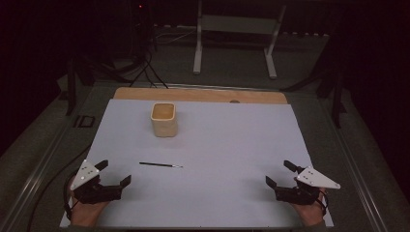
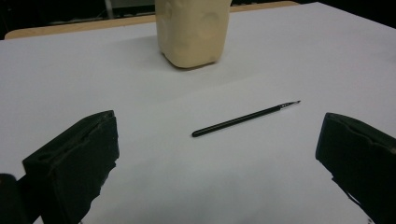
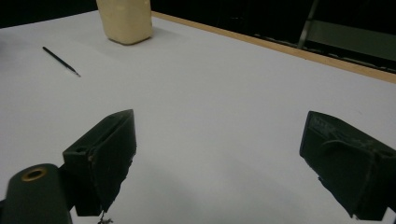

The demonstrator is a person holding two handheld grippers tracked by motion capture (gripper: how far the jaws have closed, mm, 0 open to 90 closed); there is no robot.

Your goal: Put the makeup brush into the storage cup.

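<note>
A thin black brush with a fine pointed tip (image 1: 160, 165) lies flat on the white paper sheet (image 1: 227, 145) that covers the table, in its near left part, untouched by either tool. Its long axis runs left to right, handle end left, tip right. A cream, round-cornered cup of pale wood or plastic (image 1: 164, 119) stands upright well beyond the brush, toward the far edge, open mouth up and apparently empty.

The left gripper (image 1: 116, 173) rests at the near left corner, and the brush lies just ahead of it and slightly right; in the left gripper view the brush (image 2: 245, 119) sits between the 2 black jaws, farther off, slanted across the line of approach. The jaws stand wide apart, grasping nothing. The right gripper (image 1: 278, 174), at the near right corner, is likewise spread and empty, and well apart from the brush. The left gripper is judged the better placed for a pick-up.

A strip of bare wooden tabletop (image 1: 203, 94) shows past the sheet. The room beyond is dark; a white metal stand (image 1: 237, 38) and loose cables (image 1: 145, 67) occupy the grey floor.
</note>
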